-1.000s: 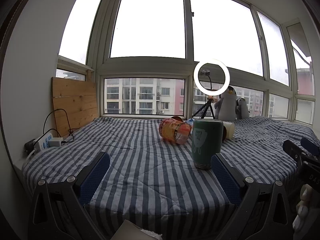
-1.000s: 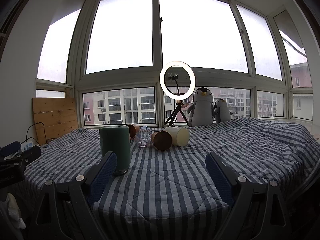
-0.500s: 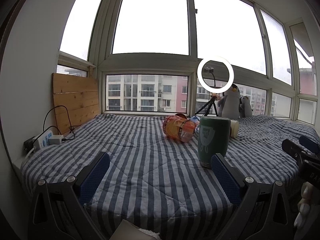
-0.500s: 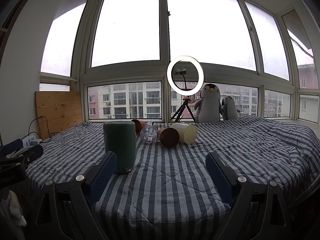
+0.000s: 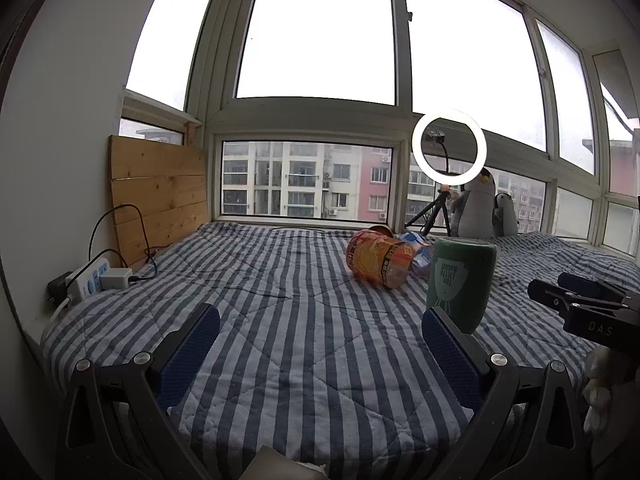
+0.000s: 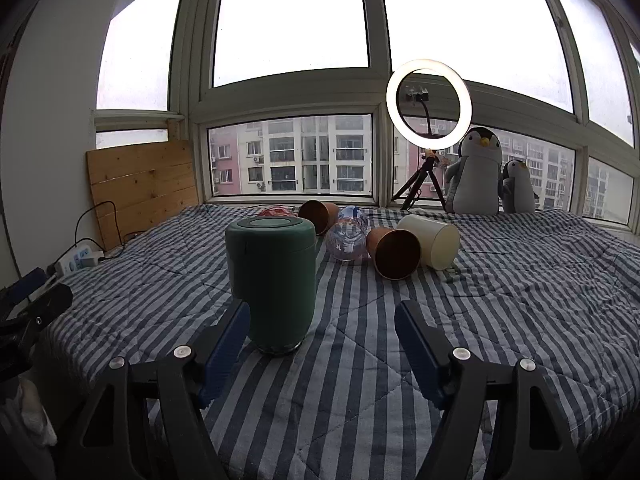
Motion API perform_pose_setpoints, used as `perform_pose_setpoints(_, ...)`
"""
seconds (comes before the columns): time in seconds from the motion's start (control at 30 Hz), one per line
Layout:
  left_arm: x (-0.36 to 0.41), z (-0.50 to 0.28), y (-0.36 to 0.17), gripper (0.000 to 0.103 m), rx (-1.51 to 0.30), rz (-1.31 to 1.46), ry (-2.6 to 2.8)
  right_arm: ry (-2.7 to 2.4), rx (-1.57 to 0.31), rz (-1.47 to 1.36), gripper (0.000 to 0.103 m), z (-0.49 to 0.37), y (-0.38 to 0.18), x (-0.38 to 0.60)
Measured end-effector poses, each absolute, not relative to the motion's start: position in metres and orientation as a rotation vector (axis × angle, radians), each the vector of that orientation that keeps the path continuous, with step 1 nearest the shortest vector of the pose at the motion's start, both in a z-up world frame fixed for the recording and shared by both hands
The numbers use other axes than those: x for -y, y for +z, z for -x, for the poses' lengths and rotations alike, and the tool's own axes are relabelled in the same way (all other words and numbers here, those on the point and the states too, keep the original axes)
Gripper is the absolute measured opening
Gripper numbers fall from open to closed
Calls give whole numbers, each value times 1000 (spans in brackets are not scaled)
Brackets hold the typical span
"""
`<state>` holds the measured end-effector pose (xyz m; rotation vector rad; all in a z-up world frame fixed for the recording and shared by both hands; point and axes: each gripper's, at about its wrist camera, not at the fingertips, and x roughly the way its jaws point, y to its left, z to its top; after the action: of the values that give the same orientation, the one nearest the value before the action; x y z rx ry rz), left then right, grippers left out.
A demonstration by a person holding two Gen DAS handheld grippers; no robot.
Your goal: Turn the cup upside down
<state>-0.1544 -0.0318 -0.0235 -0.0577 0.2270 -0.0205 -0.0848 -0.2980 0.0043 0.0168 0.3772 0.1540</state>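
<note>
Your left gripper (image 5: 320,354) hangs wide and empty. The green cup (image 6: 272,280) stands on the striped bed (image 6: 400,360), just off your right gripper (image 6: 322,348), whose jaws also gape. Close off-centre and the soft quilt lets it topple.

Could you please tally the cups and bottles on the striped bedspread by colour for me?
Green cup, standing: 1
Copper cups, lying: 2
Cream cup, lying: 1
Clear bottle, lying: 1
Orange bottle, lying: 1
Total: 6
</note>
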Motion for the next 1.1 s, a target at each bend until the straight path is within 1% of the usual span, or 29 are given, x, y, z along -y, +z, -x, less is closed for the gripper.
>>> perform_pose_setpoints(0.47, 39, 130, -23, 103, -222, 58, -50, 79, -305, 11, 72, 87, 10, 295)
perform_pose_setpoints(0.5, 40, 129, -23, 103, -225, 56, -56, 75, -301, 8, 73, 88, 10, 295)
perform_pose_setpoints(0.53, 41, 127, -23, 103, -227, 54, -59, 75, -297, 5, 77, 88, 11, 296)
perform_pose_setpoints(0.57, 42, 126, -23, 103, -228, 55, -59, 75, -294, 2, 78, 88, 11, 296)
perform_pose_setpoints(1.1, 50, 118, -26, 103, -242, 46, -71, 77, -287, -6, 79, 89, 8, 297)
